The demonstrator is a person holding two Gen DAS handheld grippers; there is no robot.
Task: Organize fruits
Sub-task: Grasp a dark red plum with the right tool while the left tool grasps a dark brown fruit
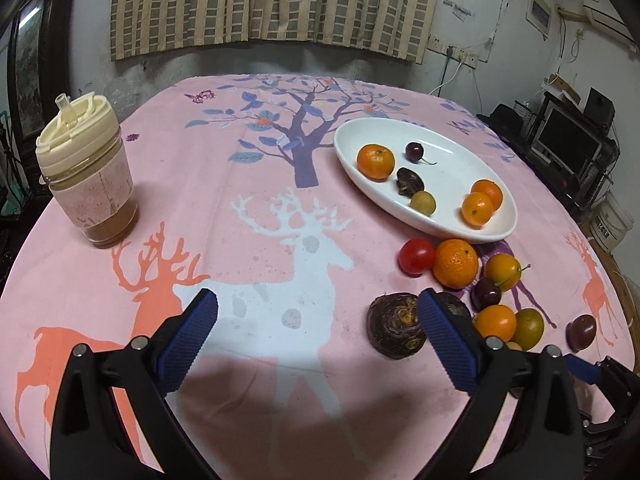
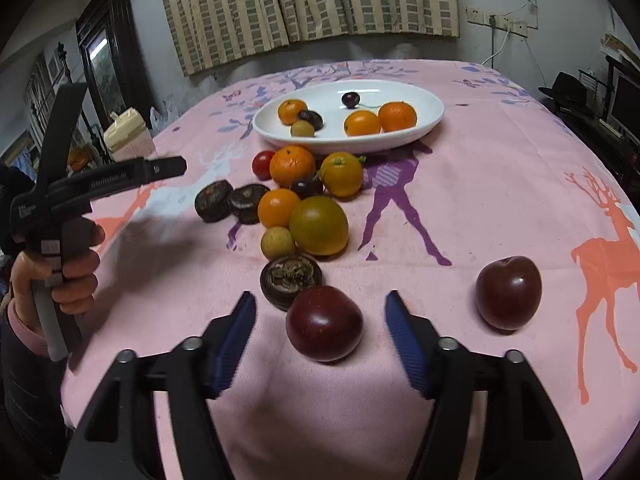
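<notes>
Mid-pick: right gripper point(image 2: 320, 332) open astride dark red round plum point(image 2: 324, 323), untouched; left gripper point(image 1: 320, 340) open, empty. Next: pinch gently, carry toward 12 o'clock to white oval ceramic plate point(image 2: 424, 120).

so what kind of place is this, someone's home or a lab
Most likely a lived-in home room, not a lab: a table under a pink deer-print cloth, a checked curtain on a worn plaster wall, and a monitor on a cluttered rack to one side.
</notes>
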